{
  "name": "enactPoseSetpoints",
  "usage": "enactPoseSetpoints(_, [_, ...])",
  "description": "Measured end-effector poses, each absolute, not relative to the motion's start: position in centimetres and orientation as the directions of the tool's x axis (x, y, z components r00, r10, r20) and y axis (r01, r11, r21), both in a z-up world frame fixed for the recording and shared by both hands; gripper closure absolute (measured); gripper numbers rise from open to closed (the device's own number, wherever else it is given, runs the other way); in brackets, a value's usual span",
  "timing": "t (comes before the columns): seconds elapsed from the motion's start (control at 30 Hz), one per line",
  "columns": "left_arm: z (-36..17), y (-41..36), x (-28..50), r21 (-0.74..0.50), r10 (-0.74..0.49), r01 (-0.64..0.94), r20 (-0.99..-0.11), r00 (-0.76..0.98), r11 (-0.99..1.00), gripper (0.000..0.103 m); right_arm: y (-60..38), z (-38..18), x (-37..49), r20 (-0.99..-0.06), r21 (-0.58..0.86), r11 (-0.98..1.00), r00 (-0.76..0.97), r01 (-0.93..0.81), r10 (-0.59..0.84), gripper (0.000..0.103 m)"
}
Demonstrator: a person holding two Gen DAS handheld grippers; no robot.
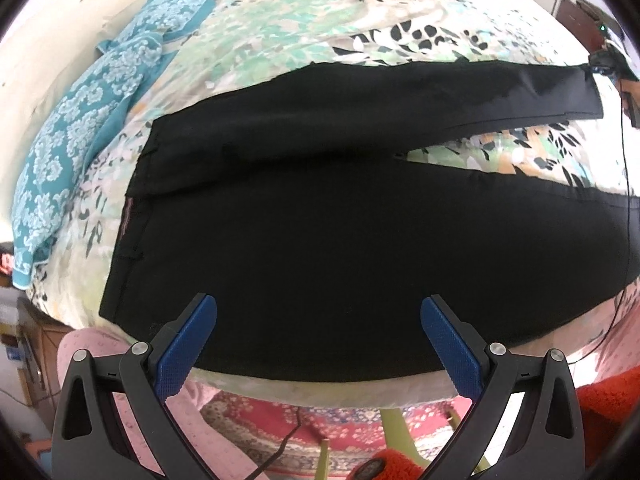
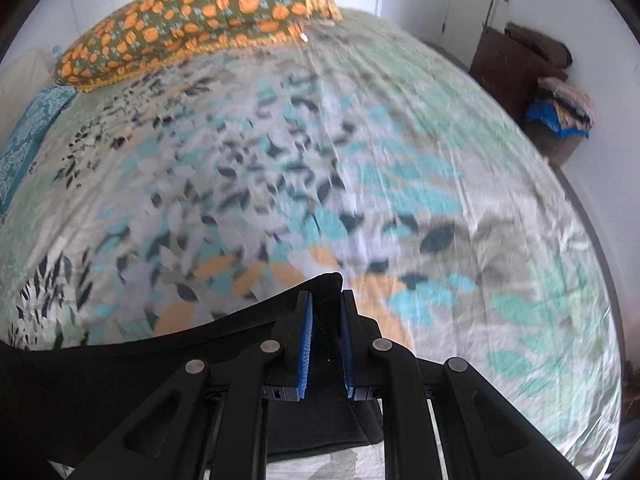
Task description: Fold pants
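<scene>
Left gripper (image 1: 318, 308) hangs over the near edge of the bed, its blue-padded fingers (image 1: 188, 344) spread wide with nothing between them. Right below it, the black pants (image 1: 304, 216) lie flat across the floral bedsheet (image 1: 280, 20), waistband toward the left, the two legs running off to the right and parting in a narrow V where the sheet peeks through. The nearer leg sits close to the bed's edge; the farther leg stretches out to its hem at the far right.

Over at that hem is the right gripper (image 2: 325, 334), and it's pinched in tight on a fold of the black fabric, blue pads (image 2: 306, 344) pressing the cloth from both sides. The gripped end rises a little off the sheet, with the rest of the leg trailing away to the left in the right wrist view. That view is smeared with blur across the sheet pattern.

Around the bed: a teal patterned cloth (image 1: 80, 120) bunched along the left side against the wall, an orange-flowered pillow (image 2: 192, 20) at the head, a dark wooden cabinet (image 2: 508, 68) in the far corner with a pile of clothes (image 2: 564, 108) beside it. Down by the near edge, a red patterned rug (image 1: 320, 432) shows on the floor.
</scene>
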State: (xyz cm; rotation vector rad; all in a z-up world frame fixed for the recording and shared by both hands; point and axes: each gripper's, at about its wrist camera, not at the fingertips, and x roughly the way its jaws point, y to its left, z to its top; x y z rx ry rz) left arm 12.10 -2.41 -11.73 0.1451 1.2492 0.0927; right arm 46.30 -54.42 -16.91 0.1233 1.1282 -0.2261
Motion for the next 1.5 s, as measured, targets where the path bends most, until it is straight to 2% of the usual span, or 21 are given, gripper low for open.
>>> enactPoseSetpoints(0.03, [-11.8,-2.7,12.1,0.161,0.147,0.017,-0.938,0.313,0.987,0.001,-54.9,-17.3,45.9,-0.911,0.002,0.967,0.399,0.253,-0.102,0.081])
enactPoseSetpoints(0.07, [-11.9,-3.0,12.1,0.162,0.146,0.026,-0.939,0.312,0.986,0.001,-55.7,-17.6,45.5,-0.916,0.018,0.960,0.389,0.279,-0.096,0.068])
enactPoseSetpoints(0.1, [-11.9,-3.3,12.1,0.163,0.145,0.033,-0.939,0.312,0.986,0.001,-56.4,-17.5,44.9,-0.913,0.041,0.955,0.400,0.292,-0.083,0.049])
enactPoseSetpoints(0.17, [-11.9,-3.6,12.1,0.164,0.143,0.043,-0.939,0.313,0.985,0.001,-57.8,-17.0,43.6,-0.899,0.077,0.947,0.433,0.312,-0.069,0.039])
enactPoseSetpoints(0.37, [-11.9,-4.0,12.0,0.154,0.130,0.050,-0.938,0.321,0.987,0.001,-62.6,-18.6,37.1,-0.921,0.250,0.846,0.385,0.471,0.058,0.039])
enactPoseSetpoints(0.5, [-12.1,-4.6,11.8,0.147,0.119,0.066,-0.942,0.315,0.987,0.001,-62.4,-21.4,34.1,-0.913,0.357,0.797,0.362,0.487,0.188,0.039])
enactPoseSetpoints(0.6, [-12.1,-5.3,11.4,0.150,0.115,0.091,-0.943,0.311,0.984,0.001,-61.8,-22.4,34.3,-0.886,0.418,0.773,0.401,0.477,0.232,0.039])
enactPoseSetpoints(0.63, [-12.0,-5.5,11.3,0.155,0.117,0.097,-0.942,0.314,0.983,0.001,-61.4,-22.7,34.8,-0.876,0.435,0.772,0.416,0.464,0.244,0.040])
enactPoseSetpoints(0.67, [-11.9,-5.7,11.1,0.165,0.124,0.105,-0.940,0.318,0.981,0.001,-60.9,-22.8,35.2,-0.872,0.442,0.778,0.418,0.446,0.255,0.049])
enactPoseSetpoints(0.7, [-11.8,-5.8,10.9,0.175,0.132,0.111,-0.938,0.321,0.978,0.001,-59.9,-22.8,36.0,-0.899,0.373,0.829,0.383,0.417,0.213,0.071])
enactPoseSetpoints(0.73, [-11.7,-5.8,10.8,0.182,0.137,0.112,-0.937,0.322,0.977,0.001,-58.7,-22.5,36.7,-0.928,0.265,0.892,0.349,0.367,0.132,0.079])
enactPoseSetpoints(0.83, [-11.8,-5.0,10.6,0.193,0.152,0.100,-0.936,0.318,0.976,0.001,-56.5,-21.7,37.6,-0.945,0.045,0.954,0.322,0.298,-0.056,0.080])
enactPoseSetpoints(0.93, [-13.0,-3.5,11.4,0.180,0.158,0.058,-0.949,0.274,0.982,0.001,-55.3,-22.2,37.6,-0.938,-0.050,0.952,0.313,0.301,-0.148,0.074])
enactPoseSetpoints(0.97, [-13.4,-3.0,11.9,0.177,0.159,0.046,-0.951,0.265,0.983,0.001,-55.1,-22.1,37.5,-0.932,-0.062,0.948,0.320,0.313,-0.167,0.064])
enactPoseSetpoints(1.0, [-13.7,-2.4,12.5,0.178,0.163,0.035,-0.952,0.259,0.983,0.001,-54.9,-21.7,37.3,-0.927,-0.062,0.940,0.330,0.336,-0.179,0.059])
enactPoseSetpoints(1.13, [-12.9,3.2,18.2,0.191,0.215,-0.104,-0.918,0.333,0.976,0.001,-54.3,-19.3,35.3,-0.901,0.046,0.924,0.415,0.380,-0.126,0.051])
enactPoseSetpoints(1.2, [-12.5,6.4,23.0,0.141,0.205,-0.188,-0.900,0.386,0.972,0.001,-52.9,-18.0,33.8,-0.883,0.093,0.924,0.460,0.370,-0.095,0.038])
enactPoseSetpoints(1.27, [-13.6,8.0,26.4,0.125,0.207,-0.220,-0.891,0.404,0.967,0.001,-51.1,-17.1,31.9,-0.867,0.156,0.925,0.497,0.345,-0.040,0.036])
enactPoseSetpoints(1.33, [-16.5,8.4,28.9,0.176,0.251,-0.220,-0.889,0.384,0.960,0.001,-49.2,-16.6,30.8,-0.859,0.208,0.923,0.512,0.324,0.014,0.036])
enactPoseSetpoints(1.4, [-22.0,8.5,29.9,0.279,0.317,-0.165,-0.906,0.280,0.946,0.000,-46.7,-16.3,28.3,-0.849,0.253,0.920,0.525,0.299,0.062,0.036])
enactPoseSetpoints(1.5, [-21.8,9.2,27.3,0.230,0.283,-0.178,-0.878,0.387,0.957,0.001,-43.6,-15.7,24.4,-0.836,0.263,0.929,0.543,0.262,0.083,0.035])
